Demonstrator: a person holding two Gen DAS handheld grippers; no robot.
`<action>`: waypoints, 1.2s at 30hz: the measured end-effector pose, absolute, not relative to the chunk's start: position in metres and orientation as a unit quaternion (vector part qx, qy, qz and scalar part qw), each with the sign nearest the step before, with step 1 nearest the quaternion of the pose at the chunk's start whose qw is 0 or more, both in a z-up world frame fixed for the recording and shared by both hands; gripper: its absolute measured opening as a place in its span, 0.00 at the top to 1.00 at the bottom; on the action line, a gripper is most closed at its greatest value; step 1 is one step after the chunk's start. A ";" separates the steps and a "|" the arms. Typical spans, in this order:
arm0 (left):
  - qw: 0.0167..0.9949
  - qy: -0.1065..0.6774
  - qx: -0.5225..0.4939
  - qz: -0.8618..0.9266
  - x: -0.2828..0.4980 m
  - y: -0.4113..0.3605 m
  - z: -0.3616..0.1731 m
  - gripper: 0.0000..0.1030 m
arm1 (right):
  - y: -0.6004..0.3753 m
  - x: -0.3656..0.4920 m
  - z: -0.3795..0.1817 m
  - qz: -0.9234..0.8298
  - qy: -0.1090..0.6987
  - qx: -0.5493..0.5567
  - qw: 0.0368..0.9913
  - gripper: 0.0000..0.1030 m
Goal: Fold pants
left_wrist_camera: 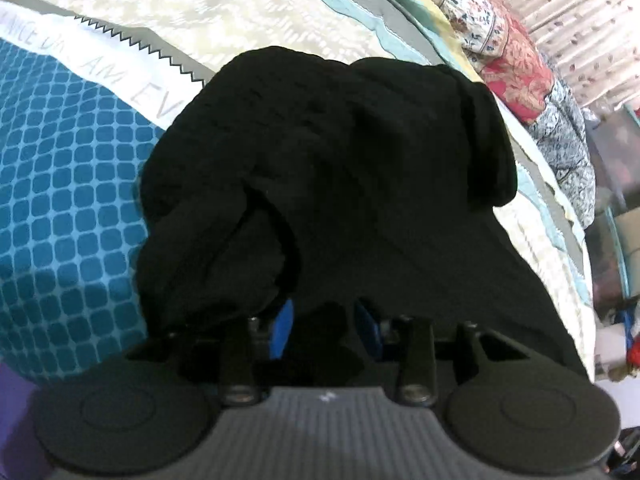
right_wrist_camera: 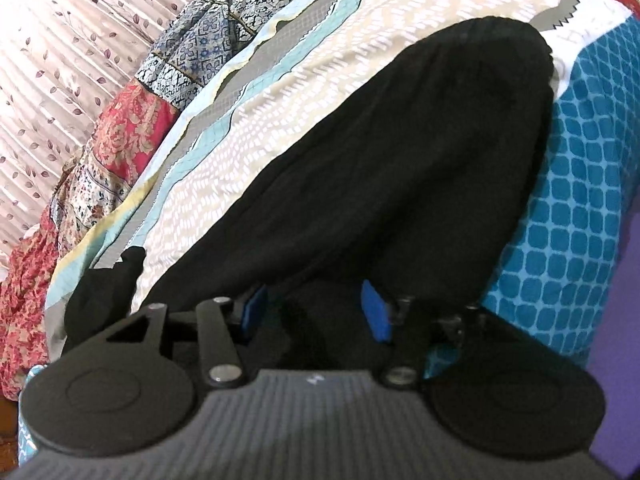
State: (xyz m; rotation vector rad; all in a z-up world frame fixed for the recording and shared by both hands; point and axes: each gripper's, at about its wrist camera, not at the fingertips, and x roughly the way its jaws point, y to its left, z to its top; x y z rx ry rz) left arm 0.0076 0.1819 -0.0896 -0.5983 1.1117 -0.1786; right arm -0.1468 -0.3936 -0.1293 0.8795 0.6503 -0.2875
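Observation:
The black pants (left_wrist_camera: 328, 184) lie bunched on the patterned bedspread (left_wrist_camera: 72, 184). In the left wrist view the cloth drapes over my left gripper (left_wrist_camera: 326, 320); its blue pads (left_wrist_camera: 283, 332) stand apart with black fabric between and over them. In the right wrist view the pants (right_wrist_camera: 400, 184) stretch away as a long dark fold, and my right gripper (right_wrist_camera: 316, 316) has its blue pads (right_wrist_camera: 376, 316) apart with black cloth bunched between them. The fingertips of both grippers are mostly hidden by fabric, so I cannot tell how firmly either grips.
The bedspread has a teal grid patch (right_wrist_camera: 568, 208) and cream and grey bands (right_wrist_camera: 260, 92). A floral quilt (left_wrist_camera: 516, 64) is heaped along the bed's far edge before a leaf-print curtain (right_wrist_camera: 60, 40). A purple surface (right_wrist_camera: 616, 340) borders the bed.

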 end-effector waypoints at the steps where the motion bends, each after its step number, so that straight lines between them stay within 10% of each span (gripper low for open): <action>1: 0.802 0.520 -0.282 -0.083 0.010 0.181 -0.089 0.66 | -0.394 -0.147 -0.129 -0.136 0.307 0.420 0.843 0.46; 29: 0.880 0.423 -0.195 -0.090 0.148 0.176 -0.032 0.58 | -0.369 -0.142 -0.087 -0.120 0.268 0.370 0.881 0.48; 33: 0.860 0.462 -0.187 -0.109 0.164 0.155 -0.068 0.86 | -0.333 -0.079 -0.061 -0.044 0.304 0.311 0.899 0.48; 36: 0.875 0.439 -0.168 -0.120 0.141 0.140 -0.067 0.89 | -0.303 -0.010 -0.065 0.019 0.330 0.322 0.887 0.47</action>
